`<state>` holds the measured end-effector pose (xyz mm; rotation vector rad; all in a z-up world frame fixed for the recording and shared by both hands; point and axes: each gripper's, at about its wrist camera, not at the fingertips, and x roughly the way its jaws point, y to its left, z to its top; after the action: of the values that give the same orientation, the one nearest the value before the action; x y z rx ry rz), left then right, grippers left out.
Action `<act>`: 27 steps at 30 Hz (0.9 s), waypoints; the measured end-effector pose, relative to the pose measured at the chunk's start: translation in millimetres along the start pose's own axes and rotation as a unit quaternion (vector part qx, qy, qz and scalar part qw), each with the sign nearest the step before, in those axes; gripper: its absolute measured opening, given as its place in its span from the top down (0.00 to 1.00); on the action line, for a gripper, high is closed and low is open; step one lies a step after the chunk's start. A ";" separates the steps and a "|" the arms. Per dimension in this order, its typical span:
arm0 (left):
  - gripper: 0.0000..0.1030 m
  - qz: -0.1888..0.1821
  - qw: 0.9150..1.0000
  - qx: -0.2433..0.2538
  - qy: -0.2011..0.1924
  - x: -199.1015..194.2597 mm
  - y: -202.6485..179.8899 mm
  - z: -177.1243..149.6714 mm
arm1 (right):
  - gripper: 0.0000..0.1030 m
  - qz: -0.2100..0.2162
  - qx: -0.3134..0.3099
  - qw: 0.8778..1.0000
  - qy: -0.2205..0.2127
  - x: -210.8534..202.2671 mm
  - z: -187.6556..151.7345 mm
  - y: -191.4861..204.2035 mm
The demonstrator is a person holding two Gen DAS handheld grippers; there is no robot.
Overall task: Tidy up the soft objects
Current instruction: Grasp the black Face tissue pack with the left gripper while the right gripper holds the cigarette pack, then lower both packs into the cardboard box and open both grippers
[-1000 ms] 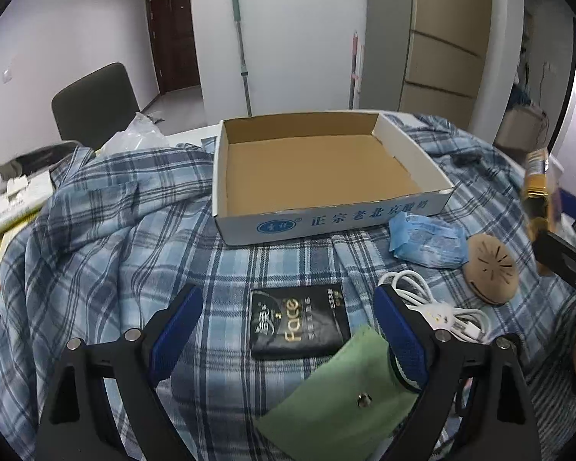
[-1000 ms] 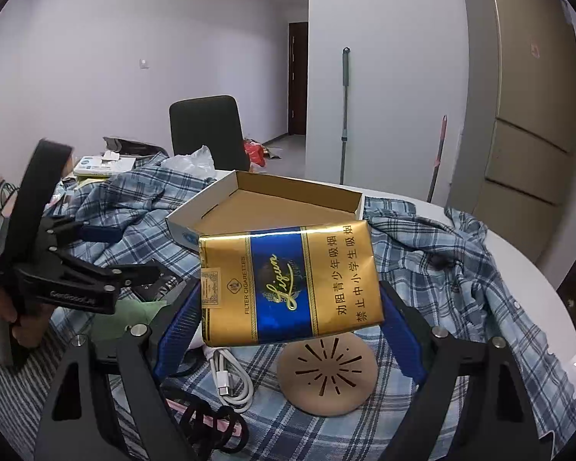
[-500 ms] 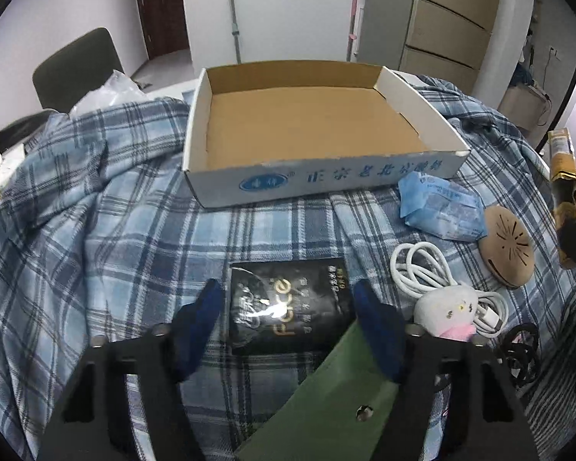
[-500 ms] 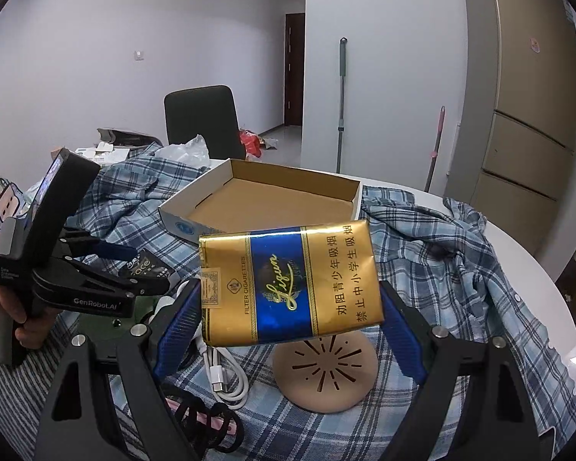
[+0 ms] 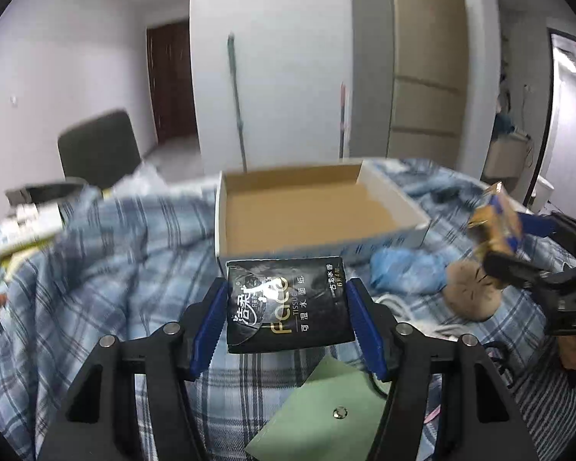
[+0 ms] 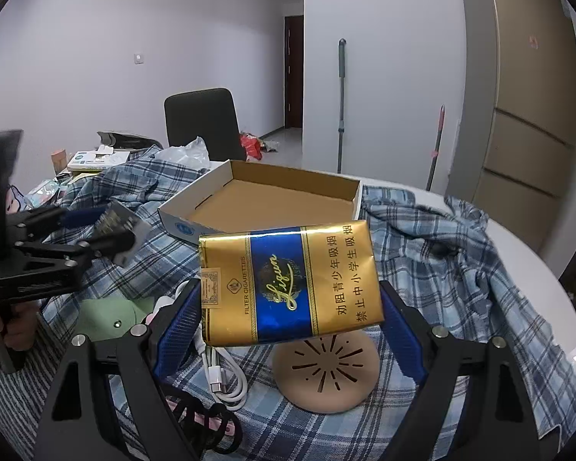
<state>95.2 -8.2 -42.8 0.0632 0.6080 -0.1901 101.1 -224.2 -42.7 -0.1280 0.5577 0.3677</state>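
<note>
My left gripper (image 5: 286, 307) is shut on a black tissue pack (image 5: 288, 303) and holds it above the plaid shirt, in front of the open cardboard box (image 5: 311, 207). My right gripper (image 6: 290, 299) is shut on a gold and blue cigarette pack (image 6: 290, 284), held in the air to the right of the box (image 6: 272, 203). Each gripper shows in the other's view: the right one (image 5: 499, 246) and the left one (image 6: 111, 230).
A blue plaid shirt (image 6: 434, 269) covers the table. On it lie a green pouch (image 5: 322, 411), a blue packet (image 5: 407, 272), a tan round disc (image 6: 326, 372), a white cable (image 6: 226, 376) and a black hair tie (image 6: 203, 430). A dark chair (image 6: 199, 123) stands behind.
My left gripper has closed on the black tissue pack and lifted it off the shirt. My right gripper has kept holding the cigarette pack, nearly still.
</note>
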 end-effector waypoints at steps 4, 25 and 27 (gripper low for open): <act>0.38 -0.004 0.998 0.011 -0.061 -23.5 -4.8 2.9 | 0.16 -0.011 -0.013 1.000 -0.026 -11.6 2.1 5.8; 0.38 0.018 0.992 -0.022 -0.119 -17.2 9.3 145.2 | 0.16 -0.029 0.041 0.998 -0.030 50.3 115.6 -1.1; 0.38 0.020 0.995 -0.026 -0.098 4.5 15.7 148.5 | 0.16 -0.022 0.046 0.999 -0.015 67.2 110.9 -4.1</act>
<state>185.3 -10.6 76.4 0.0063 0.4162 -0.1399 210.1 -183.4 14.6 -0.0471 0.5404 0.2996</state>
